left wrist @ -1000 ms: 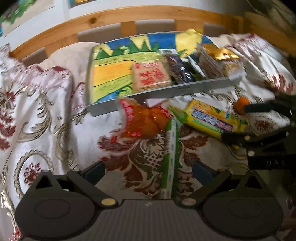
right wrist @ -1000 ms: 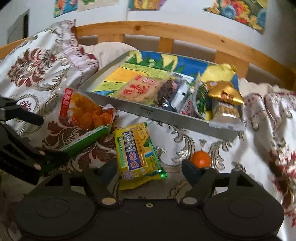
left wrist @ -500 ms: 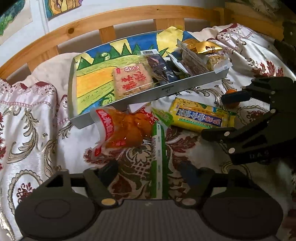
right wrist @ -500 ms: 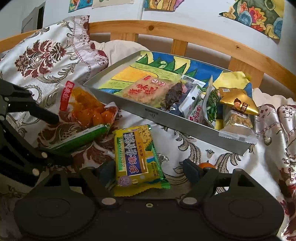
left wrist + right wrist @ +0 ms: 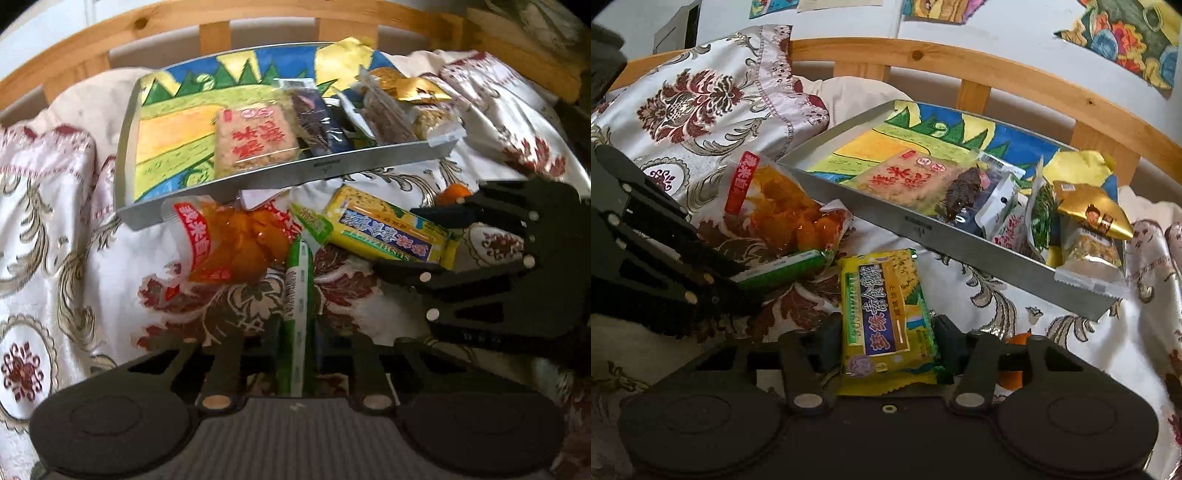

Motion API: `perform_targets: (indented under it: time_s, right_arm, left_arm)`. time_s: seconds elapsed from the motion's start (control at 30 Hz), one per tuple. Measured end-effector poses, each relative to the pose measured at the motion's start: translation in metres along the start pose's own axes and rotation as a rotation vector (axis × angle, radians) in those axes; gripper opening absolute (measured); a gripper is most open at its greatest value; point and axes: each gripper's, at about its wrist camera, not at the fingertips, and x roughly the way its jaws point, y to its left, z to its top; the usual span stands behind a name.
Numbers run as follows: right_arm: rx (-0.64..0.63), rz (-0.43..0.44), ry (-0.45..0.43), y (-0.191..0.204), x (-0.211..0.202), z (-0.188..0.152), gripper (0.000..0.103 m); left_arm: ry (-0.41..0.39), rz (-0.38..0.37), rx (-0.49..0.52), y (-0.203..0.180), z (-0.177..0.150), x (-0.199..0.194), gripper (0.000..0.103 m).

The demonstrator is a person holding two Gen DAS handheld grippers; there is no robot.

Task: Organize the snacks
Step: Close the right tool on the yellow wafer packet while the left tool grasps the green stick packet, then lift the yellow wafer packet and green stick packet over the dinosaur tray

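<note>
Centrally, a shallow grey metal tray (image 5: 925, 230) lined with a bright painted landscape sheet is seen on the bed. Held in it: a clear-wrapped rice cracker slab with red characters (image 5: 908, 179), a dark purple snack pouch (image 5: 317, 123), a gold foil packet (image 5: 1093, 212) and a clear oat bar wrapper (image 5: 432, 120), crowded at the tray's right end.

Outside the tray, an orange dried-fruit bag with a red label (image 5: 779, 206) is lying against its near wall. A small orange fruit (image 5: 456, 192) is partly hidden behind the right gripper (image 5: 884, 345).

That gripper's jaws have just been closing and are pressed on a yellow biscuit packet with a purple band (image 5: 882, 317). The left gripper (image 5: 297, 349) is clamped narrow on a long green-and-white wafer stick packet (image 5: 297, 295), having just closed.

Beneath everything, a white floral brocade bedspread (image 5: 74, 251) is spread; a wooden slatted headboard (image 5: 1015, 79) and wall paintings are noted behind.
</note>
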Motion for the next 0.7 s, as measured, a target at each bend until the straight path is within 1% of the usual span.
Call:
perform_targets:
  time_s: [0.13,0.43,0.57,0.7]
  right_arm:
    - [-0.075,-0.032,-0.006,0.01,-0.005,0.002,0.051]
    - [-0.24,-0.126,-0.045,0.025,-0.028,0.001,0.051]
    - [-0.247,-0.146,-0.084,0.026,-0.043,0.004,0.051]
    - [-0.221,-0.183,-0.15,0.023,-0.054,0.01,0.051]
  left_arm:
    - [0.025,-0.016,-0.064,0.005,0.0,-0.005,0.019]
    - [0.067,-0.082,-0.196,0.02,-0.009,-0.026,0.018]
    - [0.067,-0.115,-0.235,0.023,-0.011,-0.038,0.018]
    - [0.037,-0.14,-0.271,0.024,-0.006,-0.05,0.018]
